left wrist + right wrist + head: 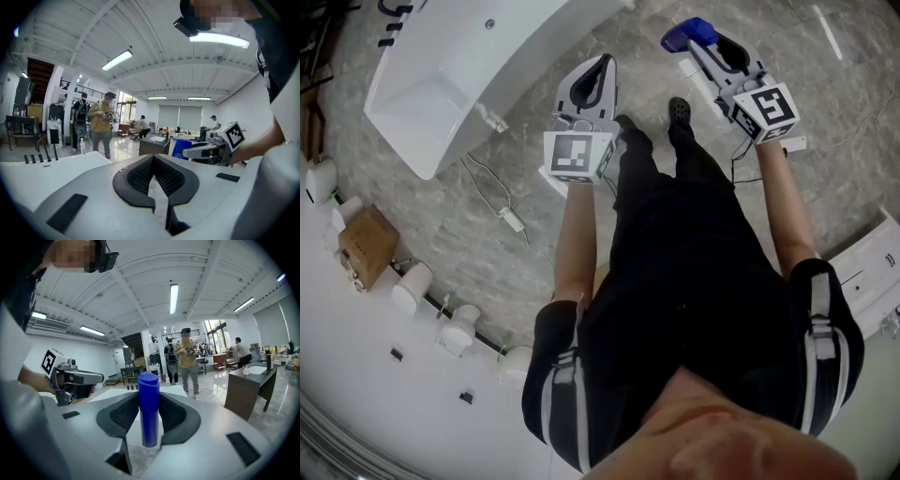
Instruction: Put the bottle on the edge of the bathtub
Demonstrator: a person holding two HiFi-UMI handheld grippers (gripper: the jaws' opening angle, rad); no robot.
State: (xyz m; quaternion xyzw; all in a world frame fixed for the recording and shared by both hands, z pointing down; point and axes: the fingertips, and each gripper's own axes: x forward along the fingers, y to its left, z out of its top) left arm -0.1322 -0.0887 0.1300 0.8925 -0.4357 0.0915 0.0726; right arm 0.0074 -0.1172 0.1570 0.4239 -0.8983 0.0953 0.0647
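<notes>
A blue bottle [149, 423] with a blue cap stands upright between the black pads of my right gripper [149, 395], which is shut on it. In the head view the bottle [684, 37] shows at the tip of the right gripper [705, 39], over the marble floor at the top right. The white bathtub [459, 66] lies at the top left. My left gripper [604, 62] hovers just right of the tub, its fingertips together with nothing between them. In the left gripper view the left gripper [153, 157] points past the tub's flat white rim [51, 168].
A person in a yellow shirt [188, 363] and others stand beyond the tub. A dark basin cabinet [248, 392] stands at the right. White fixtures [412, 286] and a cardboard box [366, 246] line the wall. A cable [499, 202] runs over the floor beside the tub.
</notes>
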